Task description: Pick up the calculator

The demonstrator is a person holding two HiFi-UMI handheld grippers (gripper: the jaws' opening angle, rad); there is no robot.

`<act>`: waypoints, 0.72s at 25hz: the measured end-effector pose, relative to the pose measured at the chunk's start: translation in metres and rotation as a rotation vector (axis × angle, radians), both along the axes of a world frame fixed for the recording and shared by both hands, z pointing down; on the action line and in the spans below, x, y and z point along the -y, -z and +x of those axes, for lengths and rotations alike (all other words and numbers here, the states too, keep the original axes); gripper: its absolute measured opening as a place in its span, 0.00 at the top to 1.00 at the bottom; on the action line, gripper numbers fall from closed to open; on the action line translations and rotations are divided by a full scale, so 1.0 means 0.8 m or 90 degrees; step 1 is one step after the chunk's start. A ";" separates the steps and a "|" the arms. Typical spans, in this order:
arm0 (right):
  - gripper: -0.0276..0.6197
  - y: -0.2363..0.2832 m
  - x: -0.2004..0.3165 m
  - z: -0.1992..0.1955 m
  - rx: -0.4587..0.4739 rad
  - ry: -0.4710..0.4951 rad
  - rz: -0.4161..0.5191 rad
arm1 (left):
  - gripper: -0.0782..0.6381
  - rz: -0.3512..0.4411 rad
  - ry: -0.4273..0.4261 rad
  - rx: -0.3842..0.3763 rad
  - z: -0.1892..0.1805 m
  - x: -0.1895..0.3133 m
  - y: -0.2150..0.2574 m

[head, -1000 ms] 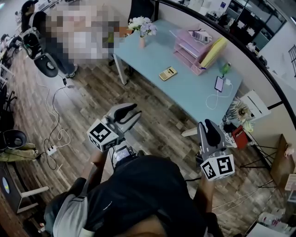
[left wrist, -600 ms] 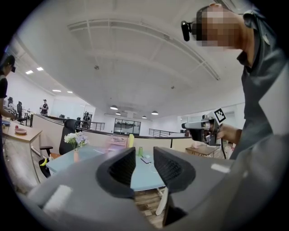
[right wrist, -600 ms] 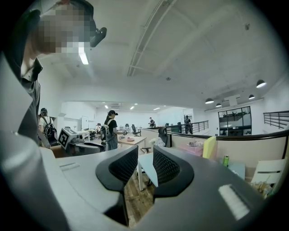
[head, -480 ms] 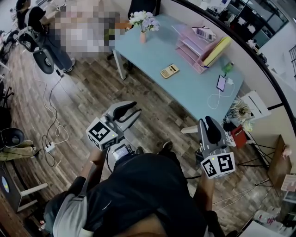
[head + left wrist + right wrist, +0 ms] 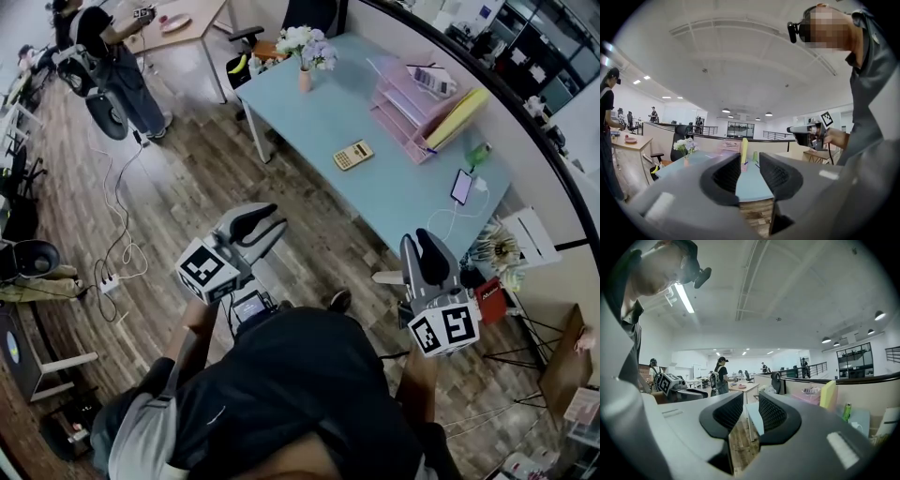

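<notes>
i'm bringing the left hand-held gripper (image 5: 255,223) and right hand-held gripper (image 5: 424,255), both closed up and empty, toward the tabletop (image 5: 394,192), which is drifting slightly lower in frame than a second ago, though the calculator (image 5: 353,155), upper centre, is lying well apart from both.
</notes>
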State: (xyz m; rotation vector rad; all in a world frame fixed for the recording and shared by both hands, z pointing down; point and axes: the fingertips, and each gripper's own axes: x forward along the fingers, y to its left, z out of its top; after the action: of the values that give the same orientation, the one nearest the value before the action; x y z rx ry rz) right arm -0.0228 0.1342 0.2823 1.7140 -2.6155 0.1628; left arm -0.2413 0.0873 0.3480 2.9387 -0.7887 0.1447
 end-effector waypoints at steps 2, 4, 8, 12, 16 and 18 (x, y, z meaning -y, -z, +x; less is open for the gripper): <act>0.83 -0.002 0.011 0.017 0.002 0.007 -0.001 | 0.71 -0.016 0.012 0.001 0.018 0.005 0.006; 0.83 -0.005 0.020 0.033 0.006 0.012 -0.002 | 0.71 -0.008 0.015 0.001 0.035 0.010 0.007; 0.83 -0.008 0.035 0.063 0.018 0.026 -0.004 | 0.71 0.014 0.017 0.015 0.064 0.020 0.003; 0.83 -0.013 0.048 0.096 0.027 0.041 -0.007 | 0.71 0.017 0.033 0.025 0.094 0.027 0.006; 0.83 -0.017 0.059 0.127 0.033 0.056 -0.006 | 0.71 -0.003 0.053 0.032 0.126 0.028 0.010; 0.83 -0.019 0.062 0.141 0.037 0.062 -0.006 | 0.71 -0.003 0.057 0.037 0.141 0.028 0.009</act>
State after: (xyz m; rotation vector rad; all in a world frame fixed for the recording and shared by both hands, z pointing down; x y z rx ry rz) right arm 0.0899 0.0844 0.2977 1.5981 -2.7272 0.2272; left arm -0.1286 0.0647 0.3408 2.8999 -0.9252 0.2264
